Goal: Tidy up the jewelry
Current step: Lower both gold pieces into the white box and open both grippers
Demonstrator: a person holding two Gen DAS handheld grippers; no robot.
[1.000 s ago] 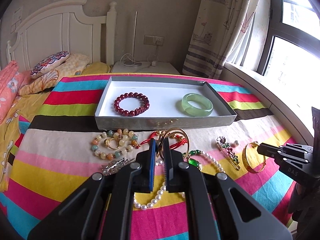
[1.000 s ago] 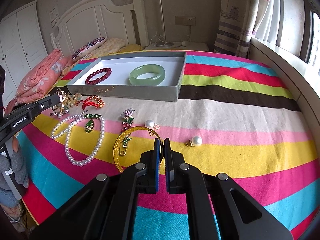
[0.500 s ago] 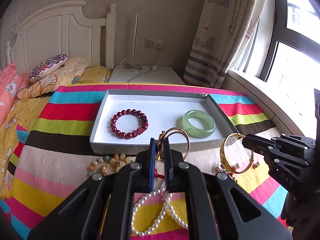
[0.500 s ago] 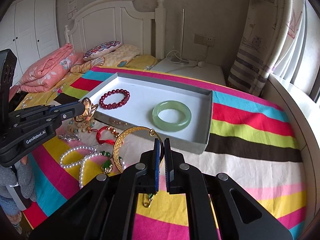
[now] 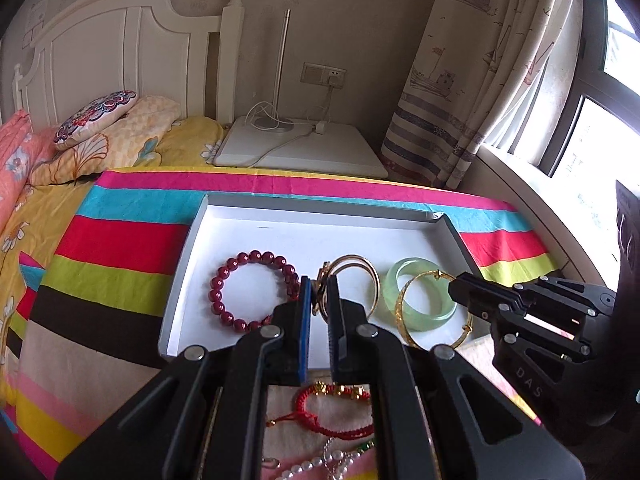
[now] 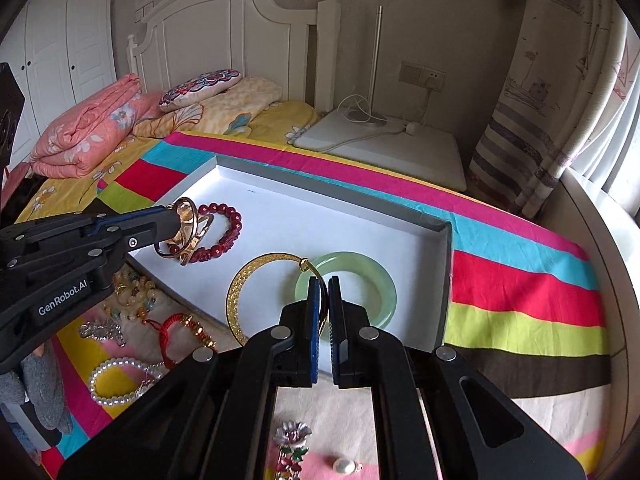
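Task partly done: red bead bracelet [image 5: 254,290] and green bangle [image 6: 362,280] lie in the tray [image 5: 320,210]; left tongs [image 5: 319,300] and right tongs [image 6: 324,300] each clench a gold bangle above it, while pearls [image 6: 116,380] and brooch [image 6: 294,446] wait on the bed at 6 o'clock.

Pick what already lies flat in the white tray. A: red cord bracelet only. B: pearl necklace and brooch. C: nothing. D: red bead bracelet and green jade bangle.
D: the red bead bracelet and green jade bangle rest on the white tray floor.
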